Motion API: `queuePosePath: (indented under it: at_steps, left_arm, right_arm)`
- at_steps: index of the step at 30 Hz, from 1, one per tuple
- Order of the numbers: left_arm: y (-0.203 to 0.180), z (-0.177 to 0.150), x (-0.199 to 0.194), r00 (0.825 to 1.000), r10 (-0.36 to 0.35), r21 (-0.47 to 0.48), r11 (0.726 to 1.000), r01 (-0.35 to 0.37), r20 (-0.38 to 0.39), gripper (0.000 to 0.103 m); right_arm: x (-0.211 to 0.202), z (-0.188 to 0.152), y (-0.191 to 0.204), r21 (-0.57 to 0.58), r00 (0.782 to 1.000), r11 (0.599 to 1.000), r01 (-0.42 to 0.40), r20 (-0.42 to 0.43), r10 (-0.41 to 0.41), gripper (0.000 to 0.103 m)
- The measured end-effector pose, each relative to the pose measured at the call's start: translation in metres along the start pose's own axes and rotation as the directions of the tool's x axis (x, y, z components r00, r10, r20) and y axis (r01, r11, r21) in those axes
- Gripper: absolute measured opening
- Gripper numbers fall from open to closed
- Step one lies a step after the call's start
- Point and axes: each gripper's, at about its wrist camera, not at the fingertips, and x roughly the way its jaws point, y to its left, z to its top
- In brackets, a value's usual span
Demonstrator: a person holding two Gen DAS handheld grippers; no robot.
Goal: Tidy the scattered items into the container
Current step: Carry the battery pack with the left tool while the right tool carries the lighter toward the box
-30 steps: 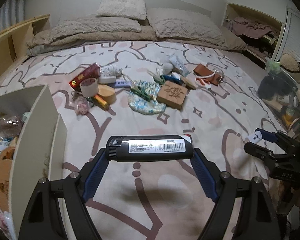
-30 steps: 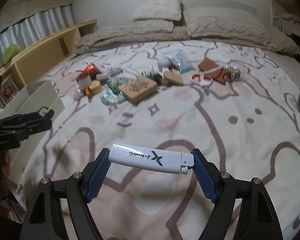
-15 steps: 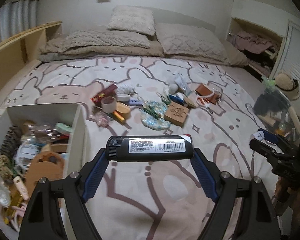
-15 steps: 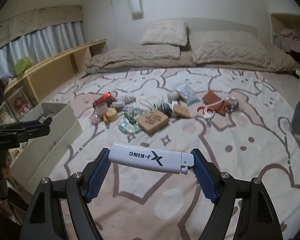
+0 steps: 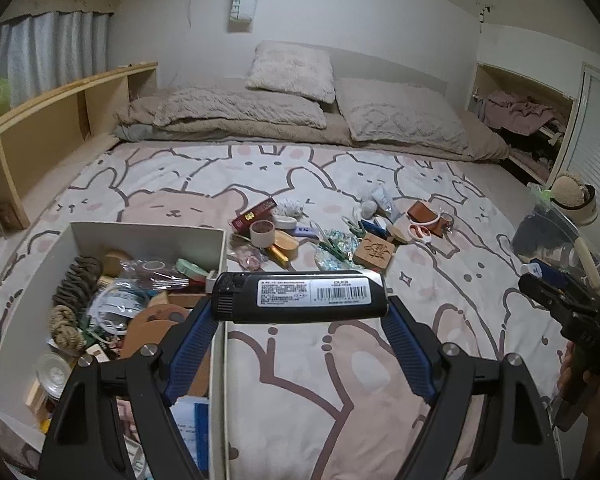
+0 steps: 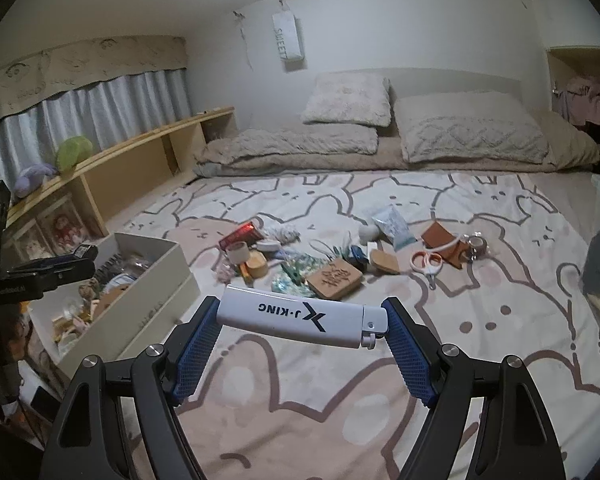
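Box [image 5: 219, 248] on the bed already holds lots of things. Left gripper [image 5: 300, 312] pinches a black lighter [image 5: 300, 297] by the box; right gripper [image 6: 302, 320] pinches a white lighter [image 6: 300, 316]. Pile [image 5: 332, 232] waits mid-bed.

The white lighter [image 6: 302, 317] bore "J-KING" with an X mark, printed upside down. The black lighter [image 5: 300, 297] carried a white label with a barcode and small print too fine to read. The wall bag [image 6: 287, 41] at twelve o'clock read "SWEET".
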Motion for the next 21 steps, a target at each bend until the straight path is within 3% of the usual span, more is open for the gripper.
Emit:
queuePosePath:
  at_steps: [13, 21]
  left_arm:
    - [0.012, 0.003, -0.034, 0.995, 0.025, -0.030, 0.999, -0.023, 0.092, 0.083]
    - [0.042, -0.001, -0.043, 0.992, 0.037, -0.084, 0.996, -0.026, 0.121, 0.083]
  right_arm:
    - [-0.020, 0.020, 0.029, -0.034, 0.995, 0.997, -0.065, 0.071, 0.068, 0.081]
    - [-0.017, 0.028, 0.048, -0.056, 0.990, 0.992, -0.109, 0.080, 0.113, 0.081]
